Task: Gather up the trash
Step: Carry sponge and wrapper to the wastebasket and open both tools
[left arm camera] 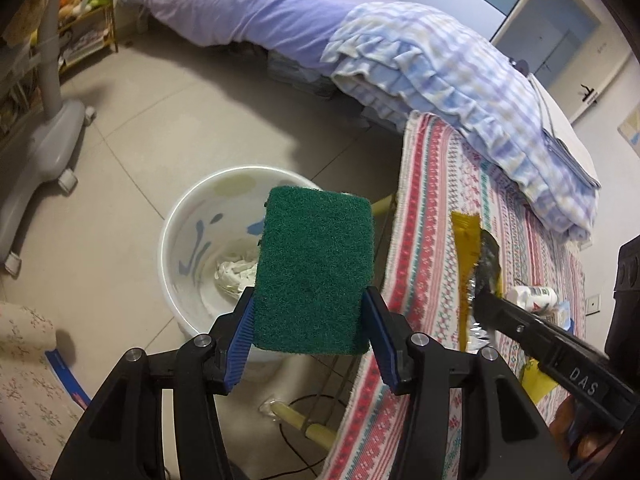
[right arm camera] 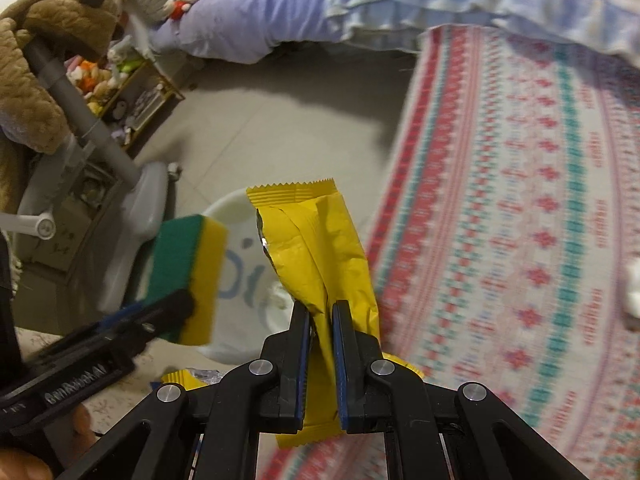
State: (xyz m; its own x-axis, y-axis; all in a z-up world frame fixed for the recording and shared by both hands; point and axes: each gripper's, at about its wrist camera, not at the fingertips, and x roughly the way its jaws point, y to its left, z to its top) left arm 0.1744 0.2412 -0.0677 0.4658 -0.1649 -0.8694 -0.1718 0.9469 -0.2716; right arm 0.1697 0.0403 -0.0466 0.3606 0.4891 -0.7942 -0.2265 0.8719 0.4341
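Note:
My left gripper (left arm camera: 310,300) is shut on a green and yellow scrub sponge (left arm camera: 316,268), held above a white bin (left arm camera: 192,216) on the floor; crumpled white paper (left arm camera: 236,274) lies inside the bin. My right gripper (right arm camera: 320,310) is shut on a yellow snack wrapper (right arm camera: 320,248), lifted beside the patterned table's edge. In the right wrist view the sponge (right arm camera: 186,276) and the left gripper sit at lower left, in front of the white bin (right arm camera: 244,264). In the left wrist view the right gripper's finger (left arm camera: 504,312) pinches the wrapper (left arm camera: 470,248) over the tablecloth.
A red and teal patterned tablecloth (left arm camera: 432,240) covers the table on the right, with a small white bottle (left arm camera: 534,298) on it. A bed with purple sheet (left arm camera: 248,8) and checked blanket (left arm camera: 460,80) lies beyond. A grey wheeled stand (left arm camera: 44,136) is on the left.

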